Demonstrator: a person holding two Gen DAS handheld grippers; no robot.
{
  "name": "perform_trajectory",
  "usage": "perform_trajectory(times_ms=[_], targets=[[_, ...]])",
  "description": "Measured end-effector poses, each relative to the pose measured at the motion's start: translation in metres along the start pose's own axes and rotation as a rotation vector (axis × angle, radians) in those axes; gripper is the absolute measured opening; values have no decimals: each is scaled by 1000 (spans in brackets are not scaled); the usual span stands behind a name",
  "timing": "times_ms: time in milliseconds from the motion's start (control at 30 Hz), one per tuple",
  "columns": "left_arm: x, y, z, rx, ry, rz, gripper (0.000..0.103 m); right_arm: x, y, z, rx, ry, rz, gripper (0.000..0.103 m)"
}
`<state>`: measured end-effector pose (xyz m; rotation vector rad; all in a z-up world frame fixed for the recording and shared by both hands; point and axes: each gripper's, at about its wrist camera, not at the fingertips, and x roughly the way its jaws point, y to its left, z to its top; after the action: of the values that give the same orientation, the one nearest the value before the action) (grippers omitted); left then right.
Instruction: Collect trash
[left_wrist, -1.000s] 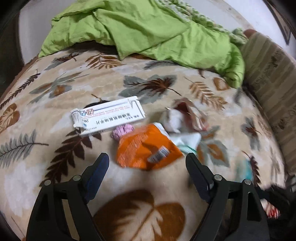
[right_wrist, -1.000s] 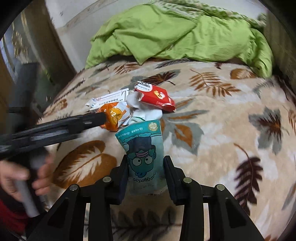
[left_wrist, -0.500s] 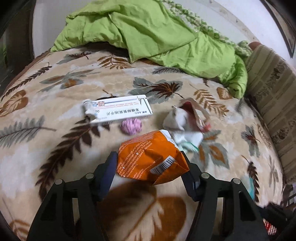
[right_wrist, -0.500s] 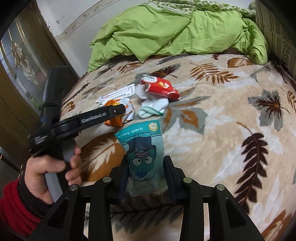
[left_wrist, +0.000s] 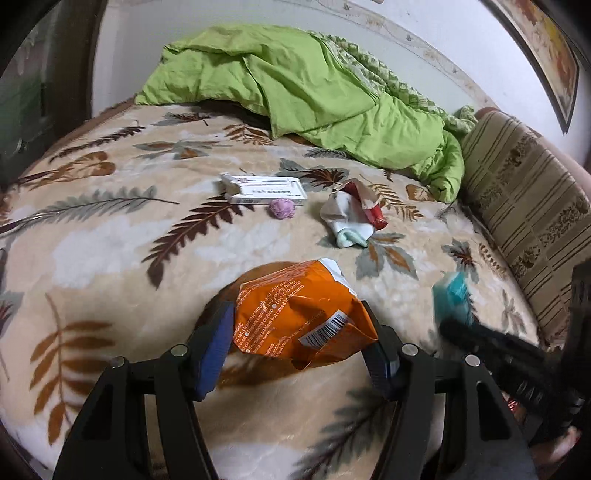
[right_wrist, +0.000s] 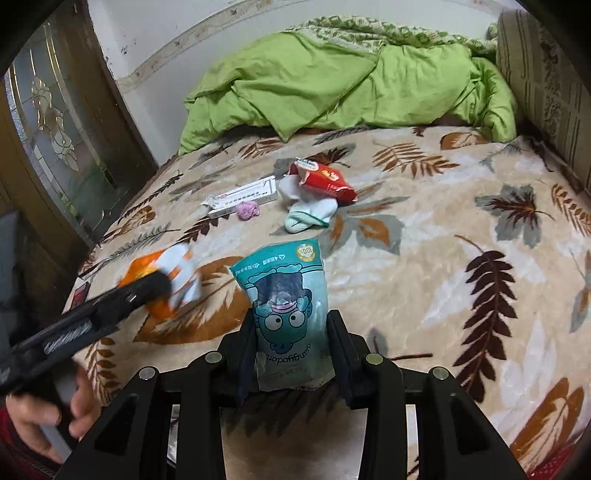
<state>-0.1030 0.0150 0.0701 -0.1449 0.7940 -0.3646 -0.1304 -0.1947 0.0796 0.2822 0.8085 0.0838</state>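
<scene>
An orange snack bag (left_wrist: 295, 317) hangs crumpled between the blue pads of my left gripper (left_wrist: 297, 332), which is shut on it above the leaf-patterned blanket (left_wrist: 110, 240). My right gripper (right_wrist: 291, 332) is shut on a teal cartoon pouch (right_wrist: 288, 306), held upright. In the right wrist view the left gripper (right_wrist: 147, 291) and its orange bag (right_wrist: 147, 269) show blurred at the left. In the left wrist view the teal pouch (left_wrist: 452, 295) shows blurred at the right. Farther back on the bed lie a white medicine box (left_wrist: 264, 190), a pink crumpled ball (left_wrist: 282, 208), a red wrapper (left_wrist: 369, 206) and a white sock (left_wrist: 345, 221).
A green quilt (left_wrist: 314, 96) is heaped at the far end of the bed. A striped cushion (left_wrist: 524, 206) lines the right side. A wooden door with patterned glass (right_wrist: 55, 129) stands to the left. A person's hand (right_wrist: 37, 417) grips the left tool's handle.
My left gripper closed on the orange bag and drew it back from the pile, toward the near edge of the bed. My right gripper drew back slightly with the teal pouch.
</scene>
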Motion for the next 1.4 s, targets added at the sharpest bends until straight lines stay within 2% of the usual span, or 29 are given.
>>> perform_trajectory(times_ms=[133,267,1400], targets=[[-13,-2,-5,11,-52,15,64,-5,2,-2,-7,-24,1,39],[-15,-4,-7,16,-65,33,64,-10,-3,-3,13,-42,9,39],[-14,-5,-8,22,-74,39,64,-12,-4,-4,30,-51,29,39]])
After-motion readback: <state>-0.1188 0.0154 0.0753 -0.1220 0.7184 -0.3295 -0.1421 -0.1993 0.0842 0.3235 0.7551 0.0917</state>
